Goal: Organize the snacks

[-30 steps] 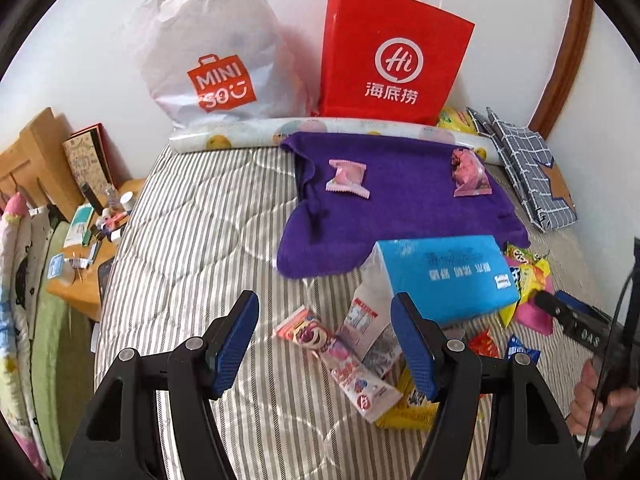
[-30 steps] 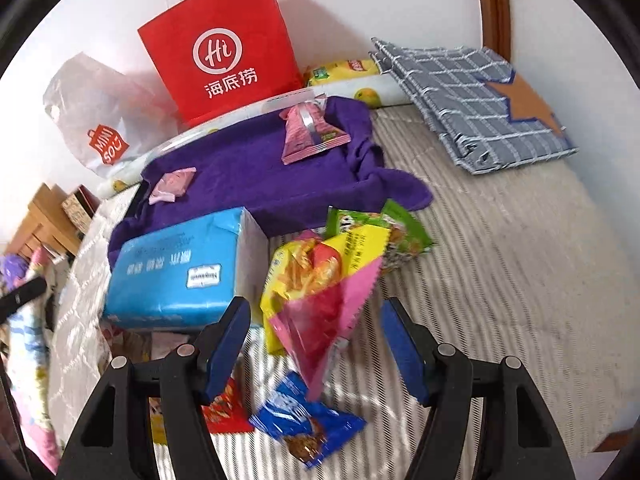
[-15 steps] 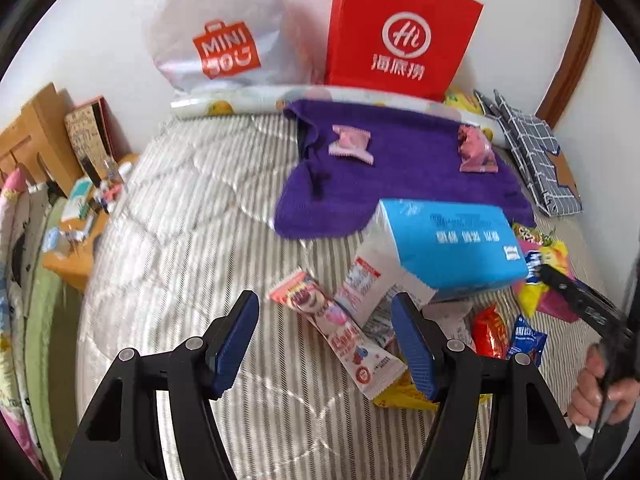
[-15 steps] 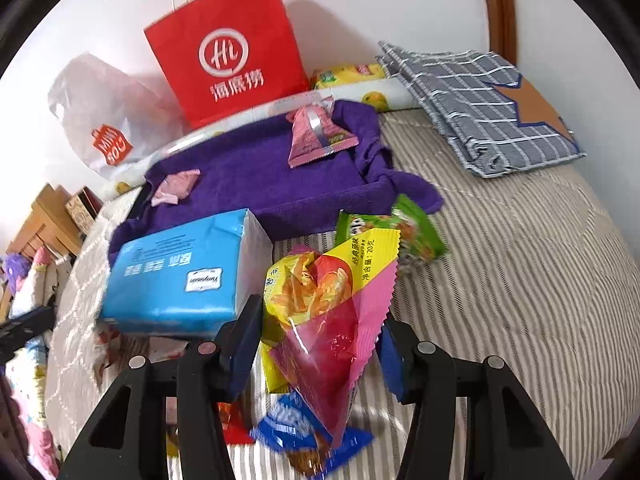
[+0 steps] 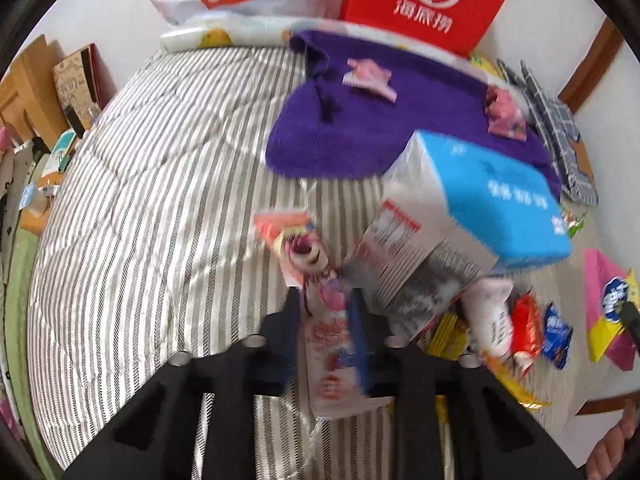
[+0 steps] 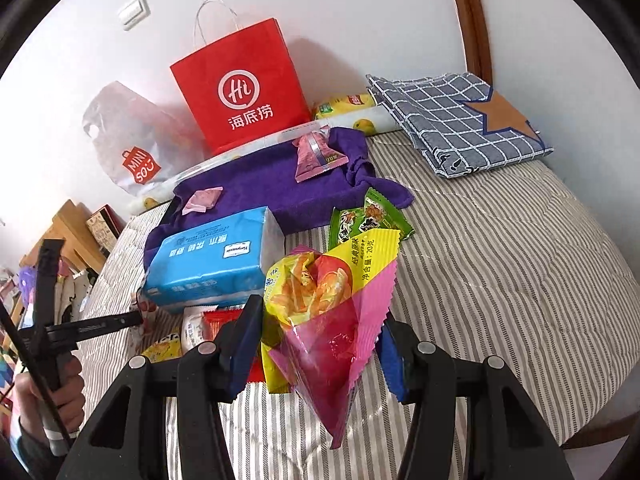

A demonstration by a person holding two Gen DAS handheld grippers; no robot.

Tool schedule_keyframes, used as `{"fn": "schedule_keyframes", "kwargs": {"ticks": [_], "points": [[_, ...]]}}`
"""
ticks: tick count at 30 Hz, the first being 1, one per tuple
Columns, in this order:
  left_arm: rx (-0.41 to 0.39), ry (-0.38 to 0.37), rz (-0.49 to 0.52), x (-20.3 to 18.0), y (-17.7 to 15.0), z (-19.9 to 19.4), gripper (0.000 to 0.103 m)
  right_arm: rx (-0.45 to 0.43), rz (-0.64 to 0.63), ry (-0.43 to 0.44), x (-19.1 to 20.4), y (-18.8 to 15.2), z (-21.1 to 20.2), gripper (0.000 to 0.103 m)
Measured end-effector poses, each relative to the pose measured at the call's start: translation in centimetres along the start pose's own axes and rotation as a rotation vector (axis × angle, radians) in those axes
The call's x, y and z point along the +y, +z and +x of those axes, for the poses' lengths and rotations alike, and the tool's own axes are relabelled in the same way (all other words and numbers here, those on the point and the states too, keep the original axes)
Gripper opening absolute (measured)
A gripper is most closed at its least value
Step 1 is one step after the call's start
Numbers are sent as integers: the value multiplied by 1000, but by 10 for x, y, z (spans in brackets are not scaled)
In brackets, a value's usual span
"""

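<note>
I am over a striped mattress [image 5: 140, 208] strewn with snacks. My left gripper [image 5: 326, 320] is shut on a long pink cartoon snack packet [image 5: 320, 308] beside a white and red packet [image 5: 416, 260]. My right gripper [image 6: 320, 344] is shut on a yellow and pink chips bag [image 6: 328, 312], lifted off the bed. A purple towel [image 6: 272, 188] holds two pink snack packets [image 6: 316, 156] [image 6: 202, 199]. A green snack packet [image 6: 368, 216] lies by the towel. A blue tissue pack [image 6: 212, 260] sits in front of it.
A red paper bag [image 6: 240, 88] and a grey Miniso plastic bag [image 6: 132, 148] stand against the wall. A folded checked cloth [image 6: 460, 120] lies at the right. Small red, blue and yellow packets [image 5: 528, 328] lie by the tissue pack. A wooden bedside table [image 5: 36, 92] is left.
My left gripper moved down onto the long pink packet and shut on it. My right gripper closed on the chips bag and raised it.
</note>
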State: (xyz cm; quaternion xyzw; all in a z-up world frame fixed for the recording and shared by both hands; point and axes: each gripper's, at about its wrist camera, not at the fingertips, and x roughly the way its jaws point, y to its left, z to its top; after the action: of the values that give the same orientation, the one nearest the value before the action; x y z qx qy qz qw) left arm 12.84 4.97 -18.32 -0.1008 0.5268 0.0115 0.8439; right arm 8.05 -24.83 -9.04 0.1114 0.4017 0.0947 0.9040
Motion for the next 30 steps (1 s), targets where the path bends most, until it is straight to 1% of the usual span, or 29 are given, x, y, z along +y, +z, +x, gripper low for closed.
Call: {"fn": "schedule_keyframes", "kwargs": {"ticks": [3, 5, 6, 7, 9, 11, 12, 13, 14, 17, 19, 23, 25, 26, 30], "points": [[-16, 40, 2, 3, -5, -4, 22, -4, 8, 3, -3, -2, 0, 51], [-15, 45, 2, 5, -5, -4, 23, 1, 16, 6, -4, -2, 3, 51], [-15, 48, 5, 5, -4, -3, 28, 4, 17, 7, -4, -2, 5, 51], [-15, 54, 9, 4, -3, -1, 35, 7, 16, 7, -5, -3, 6, 51], [-24, 73, 12, 4, -1, 3, 39, 15, 12, 4, -6, -5, 10, 51], [-40, 98, 22, 1, 0, 6, 39, 22, 19, -4, -9, -7, 11, 51], [-47, 108, 27, 1, 0, 6, 31, 24, 26, -7, -11, -7, 13, 51], [-57, 122, 35, 0, 0, 6, 20, 25, 30, -7, -12, -8, 14, 51], [-70, 129, 33, 0, -2, 4, 20, 27, 36, -9, -14, -8, 15, 51], [-87, 90, 28, 1, -4, 0, 19, 31, 61, -16, -19, -10, 20, 51], [-88, 99, 48, -1, -8, 3, 19, 35, 74, -15, -21, -10, 22, 51], [-128, 110, 65, -3, -14, 2, 20, 41, 94, -9, -25, -9, 24, 51], [-148, 103, 63, -3, -16, 3, 25, 46, 100, -24, -26, -9, 24, 51], [-155, 103, 65, -4, -17, 3, 25, 47, 103, -28, -27, -9, 24, 51], [-223, 113, 70, -6, -23, 5, 26, 42, 108, -41, -29, -8, 20, 51]]}}
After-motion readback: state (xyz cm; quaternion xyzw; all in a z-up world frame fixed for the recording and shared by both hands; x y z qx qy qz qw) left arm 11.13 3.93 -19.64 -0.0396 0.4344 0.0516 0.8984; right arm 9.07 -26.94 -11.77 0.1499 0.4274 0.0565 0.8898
